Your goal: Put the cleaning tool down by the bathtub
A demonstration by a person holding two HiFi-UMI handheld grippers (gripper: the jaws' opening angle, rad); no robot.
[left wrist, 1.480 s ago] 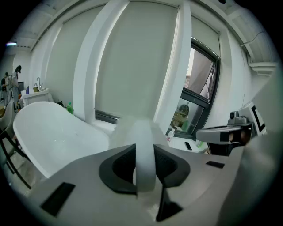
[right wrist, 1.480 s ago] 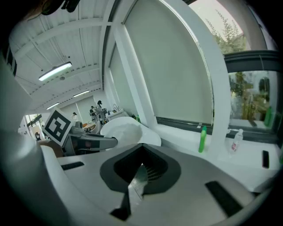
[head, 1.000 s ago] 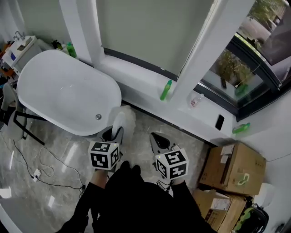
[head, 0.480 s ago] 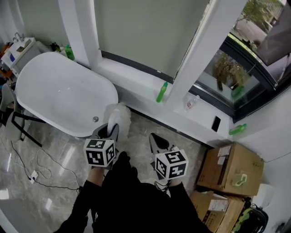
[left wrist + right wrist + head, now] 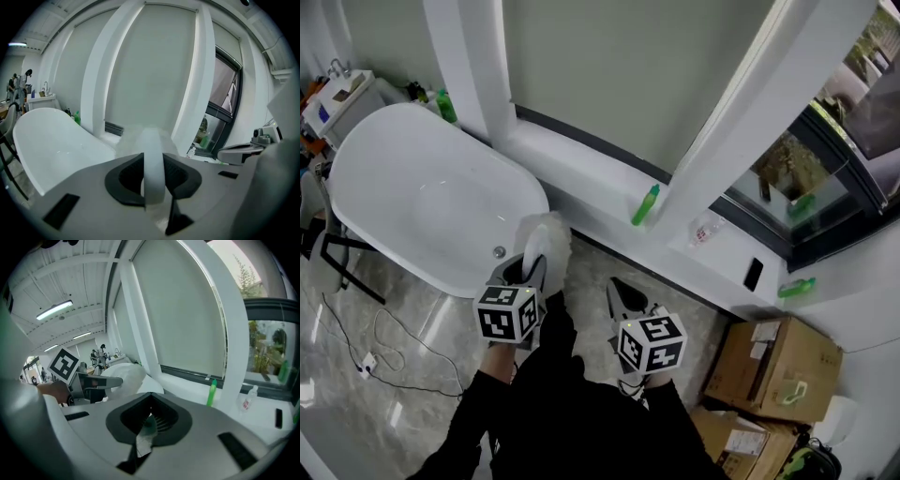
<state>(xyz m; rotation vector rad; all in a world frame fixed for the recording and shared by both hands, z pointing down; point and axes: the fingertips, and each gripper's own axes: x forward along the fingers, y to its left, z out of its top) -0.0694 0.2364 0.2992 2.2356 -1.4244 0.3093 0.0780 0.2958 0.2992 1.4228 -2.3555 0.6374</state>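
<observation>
The left gripper's [image 5: 153, 182] pads [image 5: 125, 180] stand partly apart. They press from both sides on the white band-like handle of the cleaning tool [image 5: 152, 150], which rises upright between them. The right gripper [image 5: 149, 422] has its jaws drawn together and holds nothing but a small pale scrap caught at the seam, of a kind that cannot be made out. In the head view the tool's fluffy head [image 5: 546, 239] projects beyond the left fingertips. It is carried above the grey floor [image 5: 422, 319] and lies over the rim at the near end of the bathtub [image 5: 356, 164], close to the drain. Whether it touches the tub cannot be told. Over the last second the left gripper has drifted slightly leftward with the tool, and its grip has not altered. The right gripper has kept its station beside it, well clear of the tool. Most of the apparent shift of the tub and the window ledge [image 5: 581, 178] comes from the head camera swinging. By this reading the approach is about complete. The tool has not yet been lowered or released, so both steps remain to be done.
</observation>
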